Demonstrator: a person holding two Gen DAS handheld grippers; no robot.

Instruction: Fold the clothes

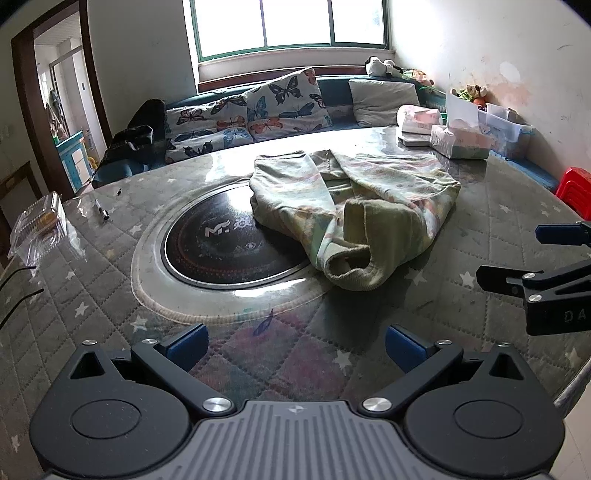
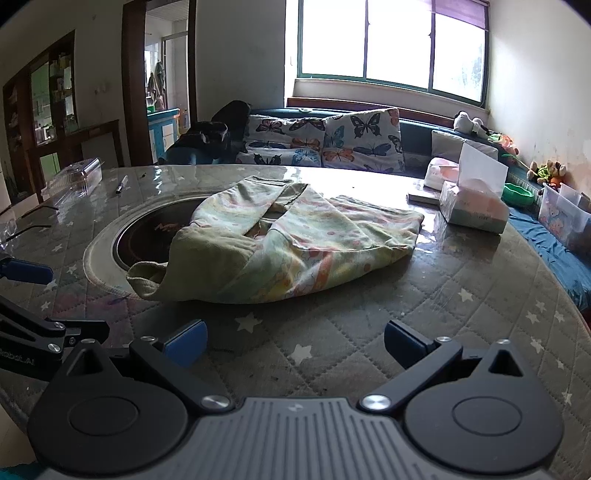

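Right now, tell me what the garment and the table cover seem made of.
Garment: soft knit, likely cotton, matte pastel print with a ribbed cuff. Table cover: quilted star-print fabric, seemingly beneath a clear glossy sheet, judging by window glare.

1. From my left wrist view, the garment (image 1: pixel 354 218) lies mid-frame on the table (image 1: pixel 110 295), its left part over the round inset plate (image 1: pixel 221 243).
2. My left gripper (image 1: pixel 295 349) sits at bottom centre, fingers spread wide, in front of the garment and apart from it.
3. My right gripper (image 1: pixel 513 254) enters at the right edge, beside the garment, not touching.
4. The tissue box (image 1: pixel 461 142) stands upper right, behind the garment.
5. The pen (image 1: pixel 101 209) and the plastic container (image 1: pixel 40 221) lie at left.
6. The sofa (image 1: pixel 258 114) runs behind the table, under the window (image 1: pixel 288 26).
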